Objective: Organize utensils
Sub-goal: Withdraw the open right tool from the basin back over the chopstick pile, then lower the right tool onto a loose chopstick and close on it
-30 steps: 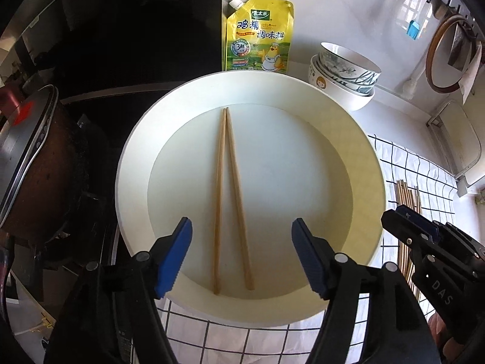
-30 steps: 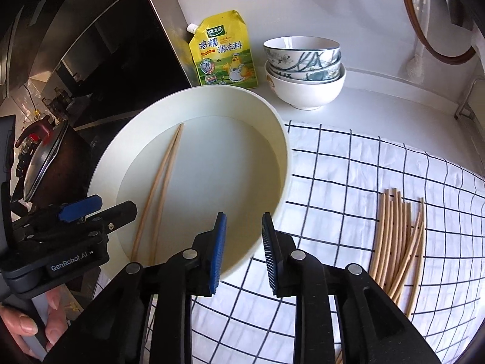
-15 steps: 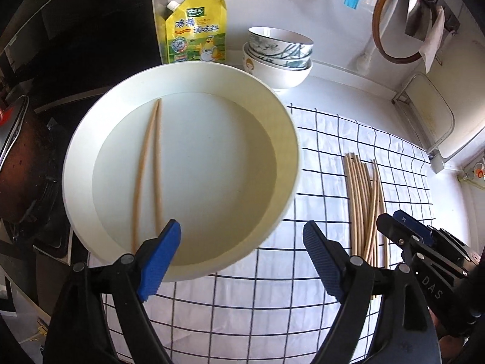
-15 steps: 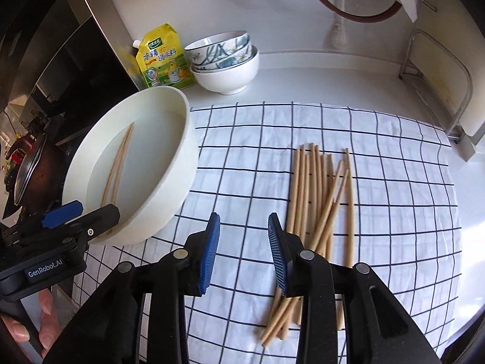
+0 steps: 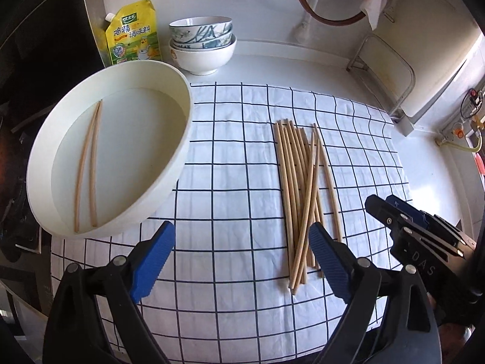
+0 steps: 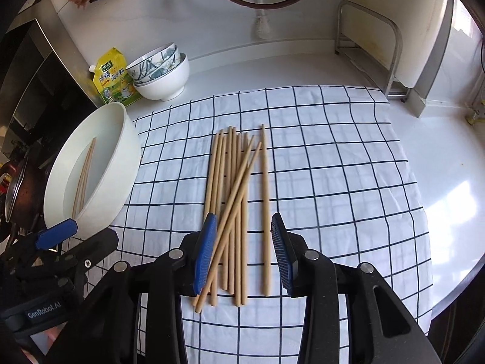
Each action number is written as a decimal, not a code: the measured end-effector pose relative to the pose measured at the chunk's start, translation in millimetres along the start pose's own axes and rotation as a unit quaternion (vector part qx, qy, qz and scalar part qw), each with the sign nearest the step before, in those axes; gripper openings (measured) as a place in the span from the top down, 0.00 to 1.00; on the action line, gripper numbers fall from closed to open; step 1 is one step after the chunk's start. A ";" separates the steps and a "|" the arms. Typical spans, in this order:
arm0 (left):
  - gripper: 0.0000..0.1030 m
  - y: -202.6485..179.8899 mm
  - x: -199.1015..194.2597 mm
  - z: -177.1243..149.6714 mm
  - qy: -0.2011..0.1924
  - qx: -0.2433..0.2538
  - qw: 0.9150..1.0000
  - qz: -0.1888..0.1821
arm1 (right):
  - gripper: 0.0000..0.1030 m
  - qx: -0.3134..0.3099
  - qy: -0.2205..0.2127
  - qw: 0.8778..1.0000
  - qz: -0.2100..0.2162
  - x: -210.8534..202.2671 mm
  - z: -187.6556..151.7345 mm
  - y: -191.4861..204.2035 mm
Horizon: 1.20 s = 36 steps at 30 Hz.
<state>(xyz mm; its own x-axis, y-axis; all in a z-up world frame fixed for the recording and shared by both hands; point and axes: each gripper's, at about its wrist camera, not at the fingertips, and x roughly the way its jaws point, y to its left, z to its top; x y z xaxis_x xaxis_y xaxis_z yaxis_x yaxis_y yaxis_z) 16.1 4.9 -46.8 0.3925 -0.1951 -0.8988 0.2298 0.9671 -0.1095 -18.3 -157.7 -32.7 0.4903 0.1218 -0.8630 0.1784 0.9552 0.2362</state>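
A loose pile of several wooden chopsticks (image 5: 303, 188) lies on the checked cloth (image 5: 230, 182); it also shows in the right wrist view (image 6: 233, 200). A white round basin (image 5: 178, 139) at the left holds two chopsticks (image 5: 88, 163); the basin also shows in the right wrist view (image 6: 121, 163). My left gripper (image 5: 242, 257) is open and empty, above the cloth just left of the pile's near ends. My right gripper (image 6: 244, 251) is open, its blue pads (image 6: 206, 251) straddling the near ends of the pile from above.
Stacked bowls (image 5: 203, 45) and a yellow seasoning pouch (image 5: 133, 35) stand at the back wall. A dark pan (image 6: 18, 188) sits on the stove left of the basin. A metal rack (image 5: 382, 69) stands at the back right. The cloth's near edge hangs at the counter front.
Both grippers have swung right, from over the basin to the chopstick pile. The right gripper has opened wider and now straddles the pile's near ends.
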 end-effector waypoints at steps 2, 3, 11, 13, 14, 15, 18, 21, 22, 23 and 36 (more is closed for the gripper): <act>0.12 -8.5 0.3 -7.0 0.006 0.009 1.000 0.002 | 0.64 0.005 -0.001 1.000 -0.002 -2.3 -1.0 -7.7; 0.12 -11.2 0.8 -10.3 0.009 0.012 1.000 0.003 | 0.64 0.007 -0.002 1.000 -0.002 -3.3 -1.0 -10.7; 0.11 -24.9 5.7 -27.3 0.040 0.016 0.999 0.004 | 0.64 0.015 -0.009 1.000 -0.005 -10.2 -1.8 -28.8; 0.11 -25.1 6.3 -28.6 0.044 0.009 0.999 -0.001 | 0.64 0.016 -0.009 1.000 -0.005 -11.0 -1.4 -32.5; 0.11 -25.3 6.3 -28.9 0.045 0.006 0.999 -0.002 | 0.64 0.017 -0.010 1.000 -0.005 -11.6 -1.5 -34.6; 0.11 -25.4 6.1 -28.7 0.044 0.002 0.999 -0.004 | 0.64 0.018 -0.010 1.000 -0.006 -12.2 -1.4 -36.7; 0.11 -25.9 5.0 -27.6 0.039 -0.008 0.999 -0.005 | 0.64 0.019 -0.010 1.000 -0.005 -12.2 -1.4 -41.5; 0.11 -28.5 3.7 -26.4 0.035 -0.010 0.999 -0.005 | 0.64 0.019 -0.009 1.000 -0.005 -11.6 -0.9 -44.9; 0.11 -29.7 3.5 -25.8 0.034 -0.010 0.999 -0.004 | 0.64 0.019 -0.009 1.000 -0.004 -11.4 -0.6 -45.4; 0.11 -30.7 3.5 -25.2 0.033 -0.009 0.999 -0.001 | 0.64 0.019 -0.009 1.000 -0.003 -11.2 -0.2 -45.9; 0.11 -32.6 7.8 1.4 -0.006 0.000 0.999 0.050 | 0.64 -0.003 -0.005 1.000 0.002 0.0 1.8 -44.1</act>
<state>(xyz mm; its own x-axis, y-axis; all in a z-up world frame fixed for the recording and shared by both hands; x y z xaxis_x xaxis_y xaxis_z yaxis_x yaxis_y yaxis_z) 12.9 -28.4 -49.7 0.4240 -0.0994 -0.9002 0.1890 0.9818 -0.0195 -24.6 -200.3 -42.3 0.4989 0.1228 -0.8579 0.1707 0.9566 0.2362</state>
